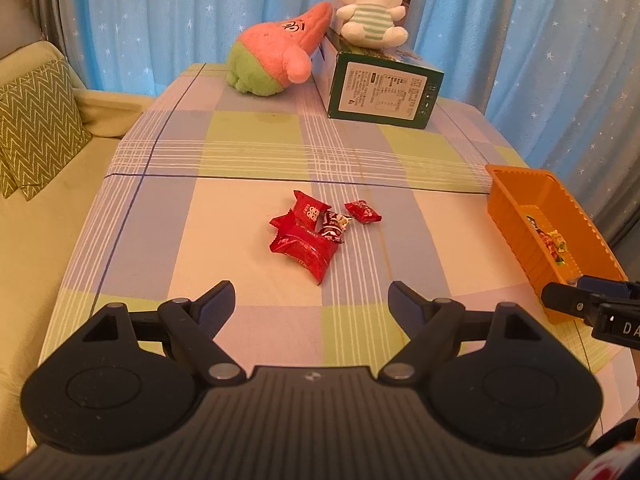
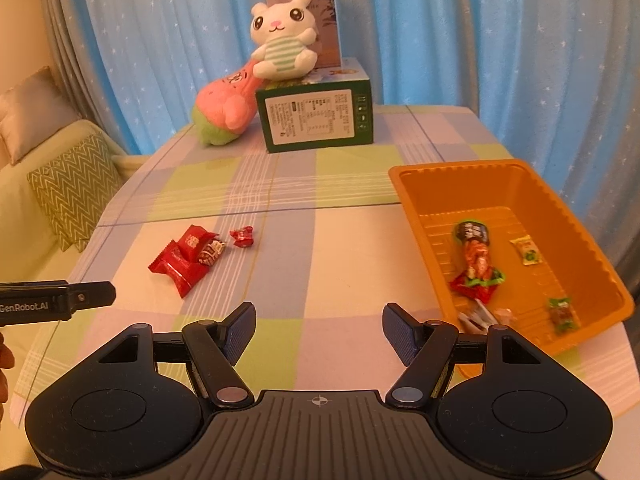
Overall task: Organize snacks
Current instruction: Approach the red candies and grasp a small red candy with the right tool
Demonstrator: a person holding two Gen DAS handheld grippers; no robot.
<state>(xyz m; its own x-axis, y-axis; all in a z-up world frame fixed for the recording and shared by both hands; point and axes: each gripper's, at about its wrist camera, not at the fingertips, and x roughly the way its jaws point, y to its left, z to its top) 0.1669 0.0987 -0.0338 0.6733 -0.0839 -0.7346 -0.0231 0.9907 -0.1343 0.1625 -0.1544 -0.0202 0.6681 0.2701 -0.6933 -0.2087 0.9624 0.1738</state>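
Bare counter [image 1: 248,312] is lying open between the left claw [image 1: 311,300] and the red snack pile [image 1: 308,236] at 12 o'clock, nothing blocking. The orange bin [image 2: 416,208] is walling off 2 o'clock for the right claw [image 2: 319,324]. The green box [image 2: 316,118] and plush toys are crowding the far edge.

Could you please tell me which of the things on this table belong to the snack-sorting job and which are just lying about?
Job:
red snack packets
small red candy
orange tray, with its snacks
left claw and right claw, both open

Lying about:
rabbit plush
pink plush
green box
cushion
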